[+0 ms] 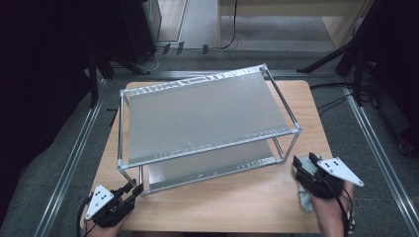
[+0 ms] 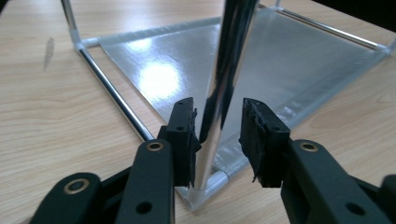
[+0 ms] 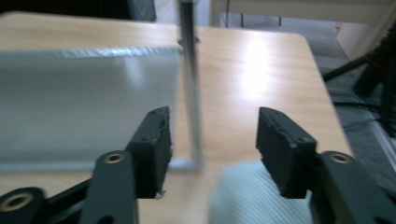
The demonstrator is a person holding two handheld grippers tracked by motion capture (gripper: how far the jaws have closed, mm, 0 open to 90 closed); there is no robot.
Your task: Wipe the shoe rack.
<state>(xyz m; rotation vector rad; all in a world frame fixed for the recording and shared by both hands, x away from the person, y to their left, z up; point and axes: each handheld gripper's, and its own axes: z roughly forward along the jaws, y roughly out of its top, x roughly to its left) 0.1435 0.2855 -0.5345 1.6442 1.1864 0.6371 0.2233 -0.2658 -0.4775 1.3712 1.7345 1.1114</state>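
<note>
Both my claws stand apart at the near corners of the two-tier rack.

My left gripper (image 2: 217, 140) has its jaws parted around the rack's near-left upright post (image 2: 224, 88); the left pad lies just beside the chrome, the right one stands clear, so I grip nothing. My right gripper (image 3: 212, 149) gapes wider, with the near-right post (image 3: 190, 93) blurred beyond the gap and a pale ribbed cloth (image 3: 252, 193) lying on the table below its right jaw. The rack (image 1: 205, 116) sits mid-table, slightly skewed, its upper and lower shelves bare, on the wooden table (image 1: 237, 202).
</note>
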